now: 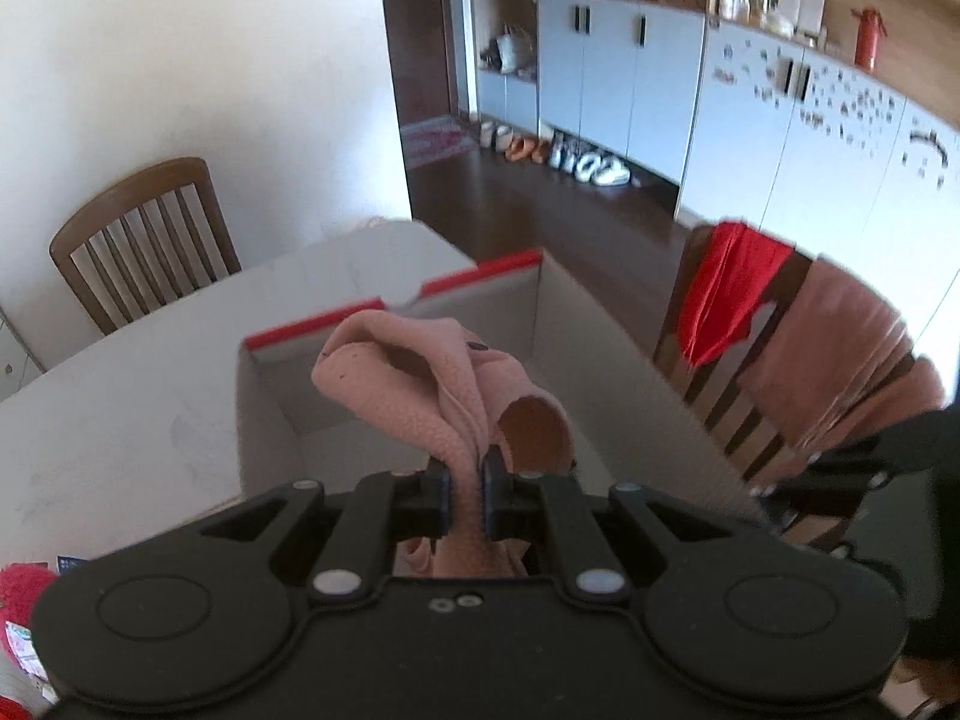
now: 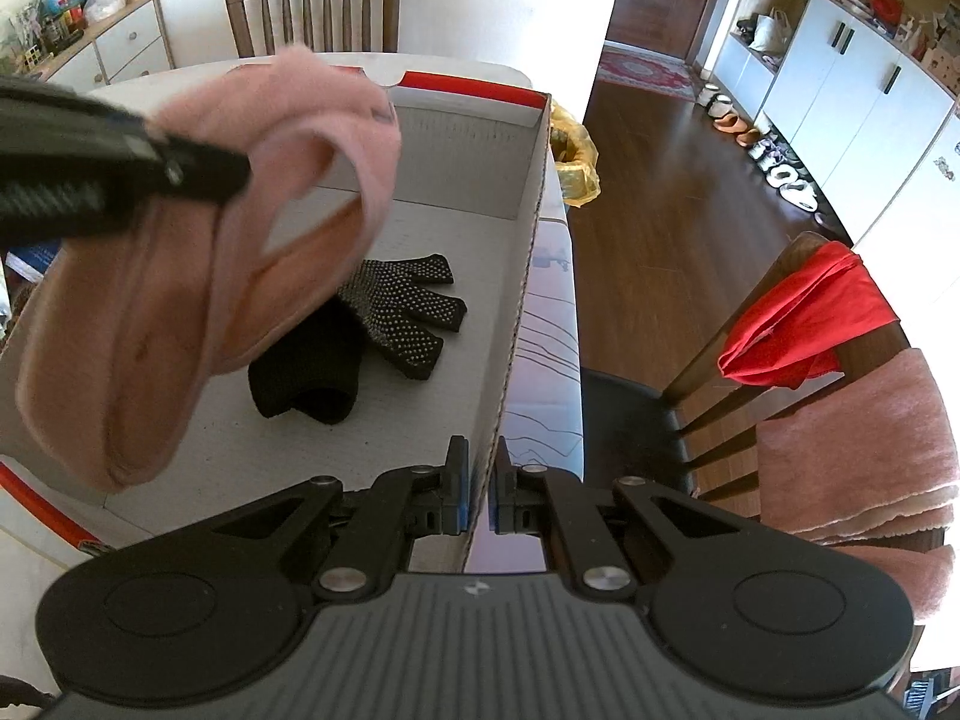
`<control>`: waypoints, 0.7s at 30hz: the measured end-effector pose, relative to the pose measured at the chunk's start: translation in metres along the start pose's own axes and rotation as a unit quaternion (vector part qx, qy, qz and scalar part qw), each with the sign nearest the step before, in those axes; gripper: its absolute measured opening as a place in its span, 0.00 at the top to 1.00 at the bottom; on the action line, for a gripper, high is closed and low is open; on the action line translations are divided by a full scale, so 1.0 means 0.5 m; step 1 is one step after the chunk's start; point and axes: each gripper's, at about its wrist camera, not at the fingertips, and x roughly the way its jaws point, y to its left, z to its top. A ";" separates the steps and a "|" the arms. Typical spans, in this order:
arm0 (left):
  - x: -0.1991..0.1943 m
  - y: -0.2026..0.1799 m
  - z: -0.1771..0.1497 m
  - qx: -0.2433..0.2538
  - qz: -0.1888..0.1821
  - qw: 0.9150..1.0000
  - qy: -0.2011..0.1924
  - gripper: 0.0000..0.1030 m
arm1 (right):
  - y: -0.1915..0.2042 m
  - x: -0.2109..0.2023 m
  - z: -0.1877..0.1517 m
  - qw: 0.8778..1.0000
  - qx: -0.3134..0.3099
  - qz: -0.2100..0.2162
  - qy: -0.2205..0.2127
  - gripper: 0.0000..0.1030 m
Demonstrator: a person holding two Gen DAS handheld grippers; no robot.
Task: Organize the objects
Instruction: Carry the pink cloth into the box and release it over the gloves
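Left wrist view: left tongs [image 1: 466,483] pinch a pink slipper [image 1: 420,384] above the box [image 1: 534,300]. Right tongs [image 2: 478,489] clamp the box's wall, gloves [image 2: 384,324] ahead inside.

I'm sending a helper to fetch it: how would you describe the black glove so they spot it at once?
Look on the white table for the open cardboard box with red-edged flaps. On its floor lies the black glove, fingers spread toward the right wall. Its small pale grip dots set it apart from the plain pink slipper hanging above.
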 end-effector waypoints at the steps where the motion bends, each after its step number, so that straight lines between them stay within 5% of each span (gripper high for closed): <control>1: 0.006 0.000 -0.002 0.002 0.000 1.000 0.005 0.93 | 0.001 0.000 0.000 1.000 0.000 0.000 0.000 0.95; 12: 0.096 -0.017 -0.025 0.046 -0.008 0.994 0.103 0.92 | -0.002 -0.001 -0.001 1.000 -0.001 0.001 0.000 0.94; 21: 0.117 -0.012 -0.034 0.054 -0.021 0.990 0.130 0.82 | -0.001 0.000 0.000 1.000 0.001 0.003 0.001 0.94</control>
